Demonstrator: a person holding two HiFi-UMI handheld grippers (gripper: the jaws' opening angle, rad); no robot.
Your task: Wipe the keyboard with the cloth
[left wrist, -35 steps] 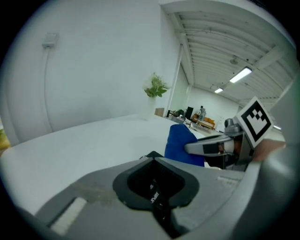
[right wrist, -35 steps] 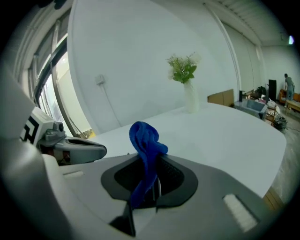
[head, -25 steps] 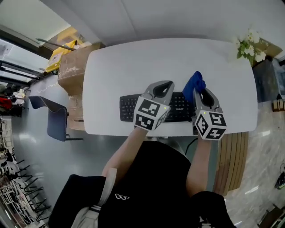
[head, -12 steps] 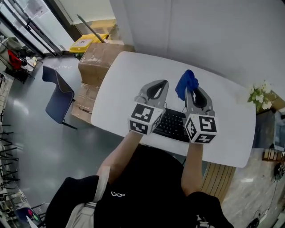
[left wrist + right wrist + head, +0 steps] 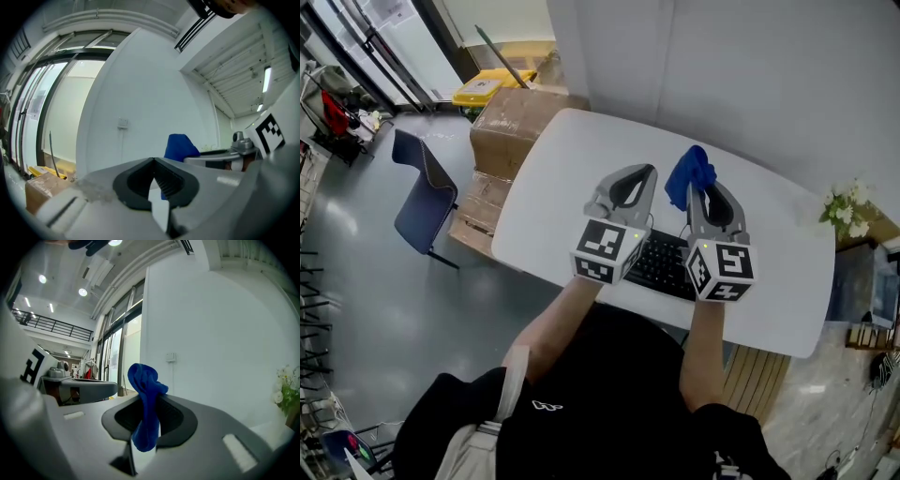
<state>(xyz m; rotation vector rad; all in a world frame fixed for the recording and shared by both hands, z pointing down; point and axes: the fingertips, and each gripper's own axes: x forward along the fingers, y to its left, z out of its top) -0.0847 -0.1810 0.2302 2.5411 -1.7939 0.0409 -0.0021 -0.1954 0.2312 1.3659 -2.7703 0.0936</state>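
Right gripper view: your right gripper (image 5: pixel 146 398) has its fingers (image 5: pixel 174 416) pinching the blue cloth (image 5: pixel 143 380); your left gripper (image 5: pixel 153 159) has its fingers pressed together.

Black top (image 5: pixel 609 394), small white logo (image 5: pixel 546 408), pale strap (image 5: pixel 514 380), perhaps a bag's, grey left gripper (image 5: pixel 642 178), grey right gripper (image 5: pixel 701 192), marker cubes (image 5: pixel 605 251)

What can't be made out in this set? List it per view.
1. Keyboard: in the head view it is mostly covered by the left gripper and right gripper. Both gripper views face the wall and miss it.
2. Cloth: its full size and shape, since it is bunched in the right gripper's grip in every view.
3. Flowers: too small in the head view, cut by the right gripper view's edge.
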